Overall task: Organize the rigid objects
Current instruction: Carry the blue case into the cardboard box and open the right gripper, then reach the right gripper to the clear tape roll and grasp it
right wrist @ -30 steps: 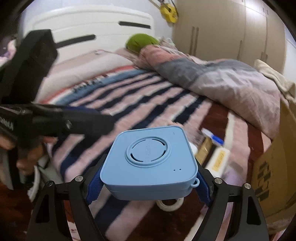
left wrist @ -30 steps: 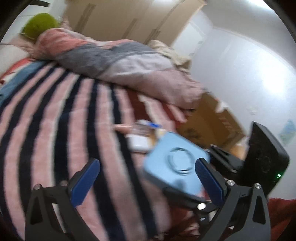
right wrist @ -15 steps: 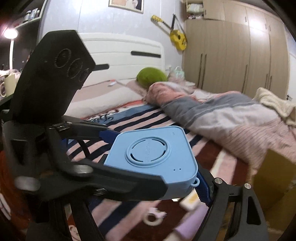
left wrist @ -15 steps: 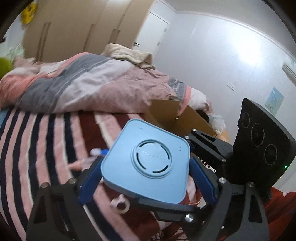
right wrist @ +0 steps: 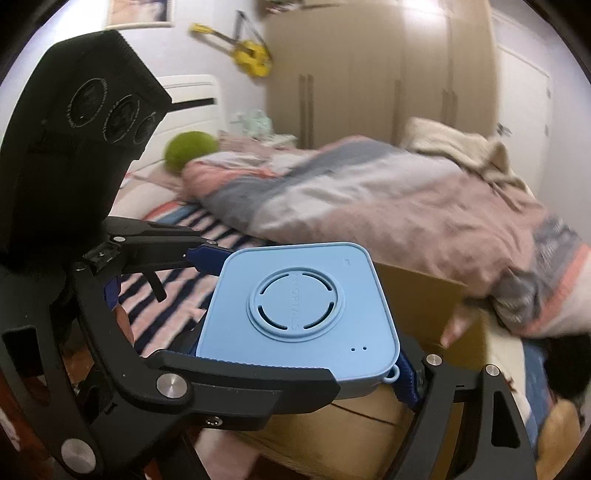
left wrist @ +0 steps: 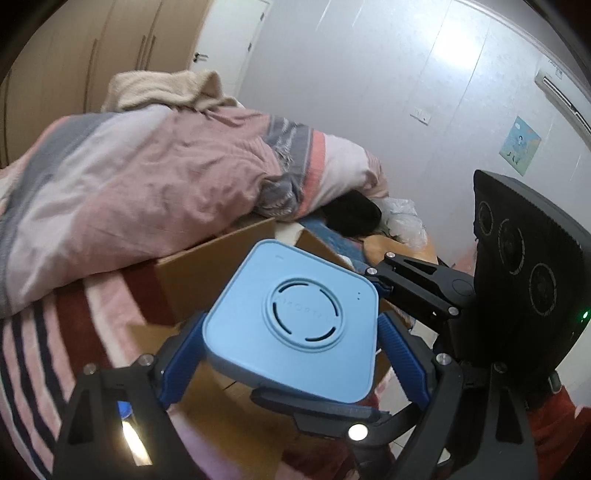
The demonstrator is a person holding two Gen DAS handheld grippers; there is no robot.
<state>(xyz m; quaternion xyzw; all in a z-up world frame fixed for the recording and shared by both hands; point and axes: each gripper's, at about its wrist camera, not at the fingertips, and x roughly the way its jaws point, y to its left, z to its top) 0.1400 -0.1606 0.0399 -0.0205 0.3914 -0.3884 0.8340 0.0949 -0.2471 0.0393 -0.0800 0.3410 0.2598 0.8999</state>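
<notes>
While both grippers clamp it, the blue square device (left wrist: 295, 317) hangs above the open cardboard box (left wrist: 207, 284) beside the striped bed (left wrist: 44, 343): left gripper (left wrist: 291, 350) grips its sides, right gripper (right wrist: 295, 363) likewise holds it.

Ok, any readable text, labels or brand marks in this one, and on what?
"...ORTALS": embossed along the round ring on top of the blue box; the first letters are unclear.
Wall poster: print too small to read.
Framed picture: blurred, nothing legible.
</notes>
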